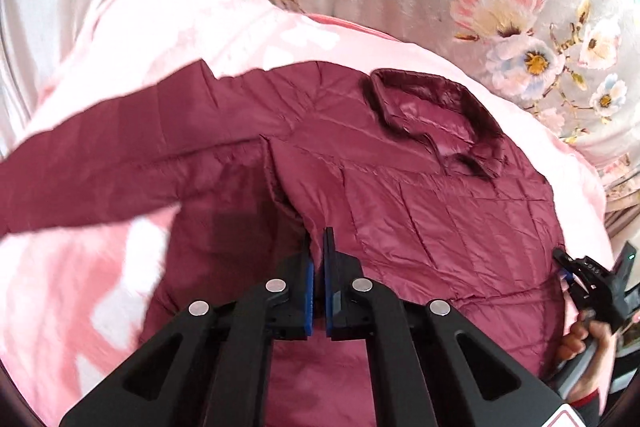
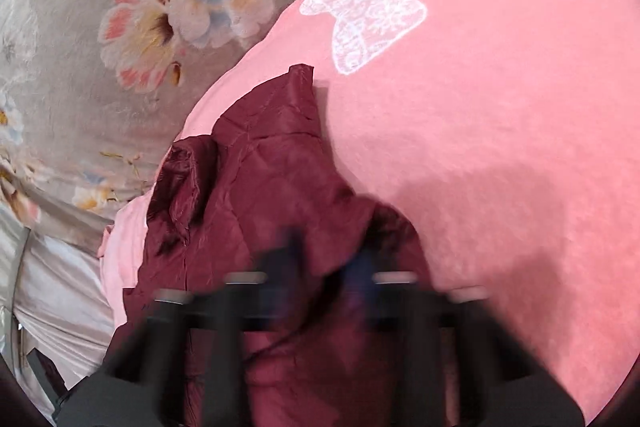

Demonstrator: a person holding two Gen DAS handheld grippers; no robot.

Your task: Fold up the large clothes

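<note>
The maroon quilted jacket (image 1: pixel 400 187) lies spread on the pink blanket (image 1: pixel 180 27), collar (image 1: pixel 436 119) away from me. My left tongs (image 1: pixel 318 239) are closed at its underarm fold; my right tongs (image 2: pixel 328 251), blurred, are closed over its fabric.

Left claw (image 1: pixel 318 239): matte black plastic body, two flat fingers (image 1: pixel 306 267) lined with blue pads, four round silver fasteners showing across the linkage arms behind them, triangular cut-outs in the outer arms. Right claw (image 1: pixel 564 265): black, white markings on its body, a small green light glowing behind it. Person's hand (image 1: pixel 580 343), behind the right claw: wearing a dark sleeve with red cuff edge.
</note>
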